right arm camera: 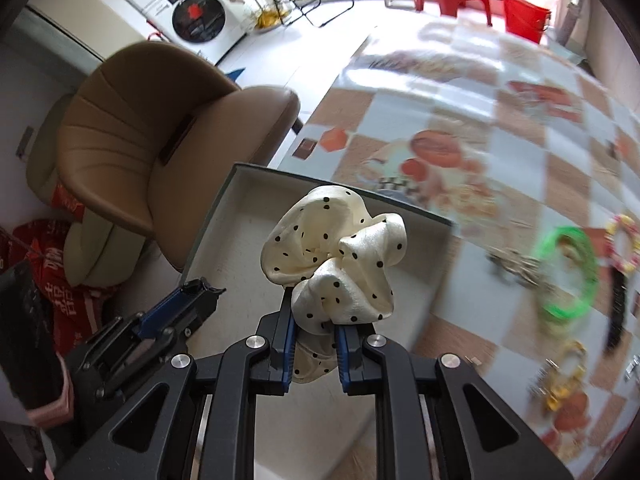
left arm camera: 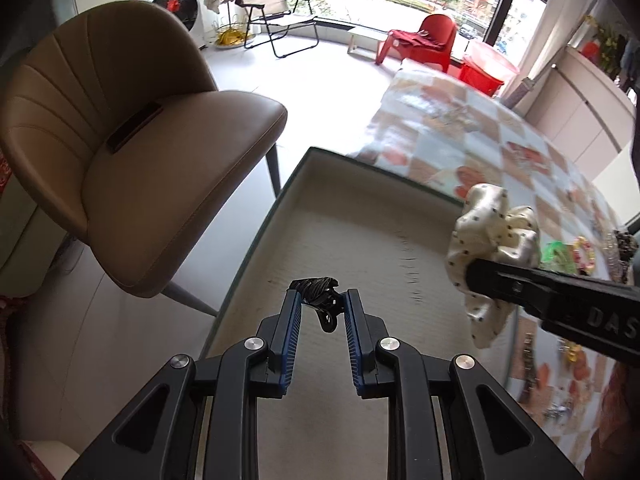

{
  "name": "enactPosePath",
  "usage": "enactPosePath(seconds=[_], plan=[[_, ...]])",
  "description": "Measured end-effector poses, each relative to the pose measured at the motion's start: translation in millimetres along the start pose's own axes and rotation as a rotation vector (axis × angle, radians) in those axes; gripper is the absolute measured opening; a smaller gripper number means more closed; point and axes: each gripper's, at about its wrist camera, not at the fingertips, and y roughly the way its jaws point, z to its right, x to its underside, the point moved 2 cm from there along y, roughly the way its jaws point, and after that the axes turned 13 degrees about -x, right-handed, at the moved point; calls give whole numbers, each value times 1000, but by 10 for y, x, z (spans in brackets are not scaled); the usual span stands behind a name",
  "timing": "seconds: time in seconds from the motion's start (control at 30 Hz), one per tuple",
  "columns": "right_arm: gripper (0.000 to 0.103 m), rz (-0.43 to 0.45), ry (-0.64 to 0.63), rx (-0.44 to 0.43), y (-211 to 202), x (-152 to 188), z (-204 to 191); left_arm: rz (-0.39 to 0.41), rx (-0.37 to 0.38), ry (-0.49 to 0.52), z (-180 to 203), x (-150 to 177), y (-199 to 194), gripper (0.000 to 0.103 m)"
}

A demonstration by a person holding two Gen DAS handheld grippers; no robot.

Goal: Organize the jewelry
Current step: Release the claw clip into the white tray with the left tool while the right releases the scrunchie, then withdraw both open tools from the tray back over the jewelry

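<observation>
Scrunchie (right arm camera: 334, 264), cream with black dots, sits clamped in your right gripper (right arm camera: 314, 330) over the tray (right arm camera: 236, 188); your left gripper (left arm camera: 320, 304) pinches a dark hair clip (left arm camera: 318, 292). Blur smears the jewelry (right arm camera: 568, 276) along the table's right edge.

Both cameras ride just behind their own fingers and look steeply down and forward over the table edge. The left wrist view sits close above the shallow grey tray (left arm camera: 360, 240), facing the brown chair (left arm camera: 132, 152) and the window beyond. The right wrist view hangs beside it, a little further right, its far table area smeared, probably by motion. They share the tray (right arm camera: 240, 248), the chair (right arm camera: 160, 152), the patterned tablecloth (left arm camera: 480, 140) and the red chair (left arm camera: 436, 36); each also catches the other's gripper.
</observation>
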Motion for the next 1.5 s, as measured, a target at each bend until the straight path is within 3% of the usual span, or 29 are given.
enactPosePath(seconds=[0.17, 0.47, 0.57, 0.6, 0.63, 0.9, 0.93, 0.97, 1.0, 1.07, 1.33, 1.5], plan=[[18, -46, 6, 14, 359, -96, 118, -8, -29, 16, -30, 65, 152, 26], [26, -80, 10, 20, 536, -135, 184, -6, -69, 39, 33, 149, 170, 26], [45, -81, 18, 11, 551, -170, 193, -13, -72, 45, 43, 147, 176, 27], [58, -77, 20, 14, 545, -186, 208, -15, -74, 45, 45, 145, 175, 27], [62, -71, 22, 12, 526, -195, 234, -18, -74, 44, 48, 142, 174, 27], [63, -6, 110, -58, 165, -214, 416, -33, -78, 56, 60, 149, 149, 27], [65, 6, 118, -64, 92, -192, 432, -33, -79, 60, 69, 151, 142, 46], [66, 17, 125, -67, 19, -160, 446, -32, -80, 58, 77, 149, 132, 85], [66, 26, 131, -69, -43, -126, 459, -17, -91, 47, 66, 150, 104, 97], [66, 41, 146, -70, -165, -37, 491, 21, -106, 48, 80, 142, 30, 100], [66, 96, 208, -33, -608, 419, 617, 20, -103, 115, 194, 194, -106, 100], [80, 124, 264, 7, -901, 760, 748, 42, -73, 186, 340, 267, -346, 103]])
